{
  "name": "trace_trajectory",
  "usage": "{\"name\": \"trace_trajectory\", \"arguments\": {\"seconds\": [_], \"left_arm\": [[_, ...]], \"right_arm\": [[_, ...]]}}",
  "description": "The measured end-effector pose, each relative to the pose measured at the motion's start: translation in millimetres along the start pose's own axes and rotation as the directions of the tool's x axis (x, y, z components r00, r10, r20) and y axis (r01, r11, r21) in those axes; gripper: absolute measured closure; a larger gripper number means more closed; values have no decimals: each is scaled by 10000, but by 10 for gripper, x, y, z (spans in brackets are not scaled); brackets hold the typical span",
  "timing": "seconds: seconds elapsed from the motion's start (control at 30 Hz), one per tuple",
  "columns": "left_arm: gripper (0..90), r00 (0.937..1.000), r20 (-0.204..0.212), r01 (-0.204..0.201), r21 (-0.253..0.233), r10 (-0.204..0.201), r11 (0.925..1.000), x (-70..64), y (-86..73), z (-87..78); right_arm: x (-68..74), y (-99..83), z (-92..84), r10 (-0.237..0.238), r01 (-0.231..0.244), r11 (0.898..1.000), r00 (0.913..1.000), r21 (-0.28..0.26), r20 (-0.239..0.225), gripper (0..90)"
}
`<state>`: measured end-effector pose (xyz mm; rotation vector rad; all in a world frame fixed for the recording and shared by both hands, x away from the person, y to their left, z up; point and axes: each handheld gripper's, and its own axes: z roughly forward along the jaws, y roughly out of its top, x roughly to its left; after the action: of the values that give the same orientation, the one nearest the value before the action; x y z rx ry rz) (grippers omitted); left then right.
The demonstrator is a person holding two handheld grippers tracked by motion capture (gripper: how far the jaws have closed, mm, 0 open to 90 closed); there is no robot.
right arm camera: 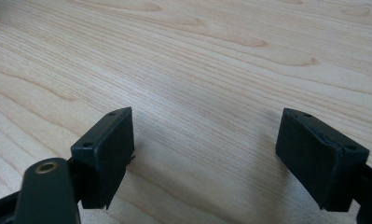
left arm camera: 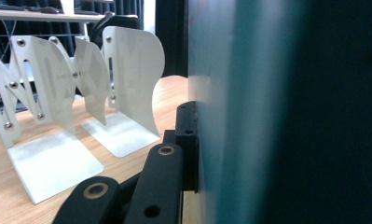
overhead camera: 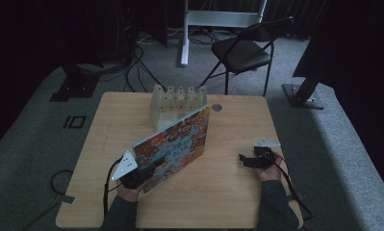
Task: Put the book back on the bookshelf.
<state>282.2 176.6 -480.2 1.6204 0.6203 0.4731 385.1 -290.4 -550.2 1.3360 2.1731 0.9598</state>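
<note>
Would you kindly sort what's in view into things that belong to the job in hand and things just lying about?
Belongs to the job:
- picture book, clamped in the left gripper
- white book rack
- right gripper, open over the table

Just lying about:
- small round disc
- folding chair
- floor cables

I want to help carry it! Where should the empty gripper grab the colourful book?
Probably the book's free right long edge, approached from the right: the book is thin and tilted, and the left gripper already clamps its near corner, while the right gripper waits open at that side.
</note>
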Motion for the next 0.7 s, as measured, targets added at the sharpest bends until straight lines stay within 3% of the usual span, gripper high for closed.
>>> {"name": "trace_trajectory", "arguments": {"seconds": [0.7], "left_arm": [[812, 9984, -559, 84, -50, -87, 10000, 46, -5, -129]], "right_arm": [[0, 0, 0, 2, -2, 10000, 10000, 2, -2, 191]]}}
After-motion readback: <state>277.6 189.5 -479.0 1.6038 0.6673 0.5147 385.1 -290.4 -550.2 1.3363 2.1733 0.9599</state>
